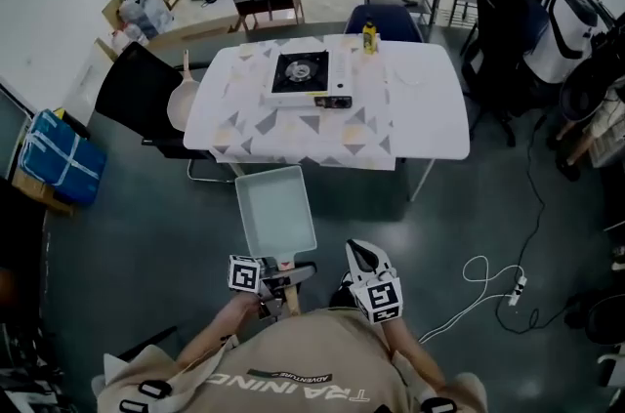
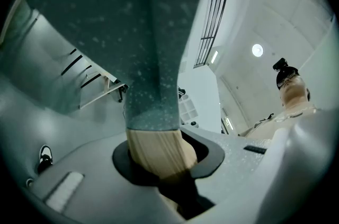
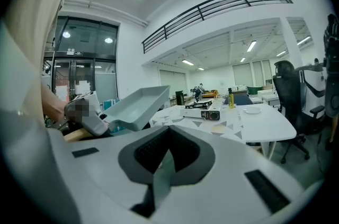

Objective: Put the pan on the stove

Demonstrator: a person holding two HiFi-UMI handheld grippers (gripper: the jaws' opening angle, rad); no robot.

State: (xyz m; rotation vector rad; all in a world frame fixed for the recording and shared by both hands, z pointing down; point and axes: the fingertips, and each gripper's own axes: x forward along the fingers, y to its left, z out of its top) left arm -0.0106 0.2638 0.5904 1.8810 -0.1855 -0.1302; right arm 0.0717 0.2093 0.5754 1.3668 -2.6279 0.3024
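1. The left gripper (image 1: 278,279) is clamping the wooden handle (image 2: 159,151) of a pale grey square pan (image 1: 275,211). Its jaws are pressing on the handle from both sides.
2. The pan is hanging in the air over the dark floor, just in front of the person. It is short of the white table (image 1: 430,118) and touching nothing else.
3. The right gripper (image 1: 363,257) is carrying nothing, and its jaws are sitting together with only a sliver between them.
4. The stove (image 1: 301,74), a single portable burner, is waiting bare near the middle of the table, well apart from the pan.
5. Judging from this, the pickup is done. Carrying the pan over and setting it on the burner is what remains.
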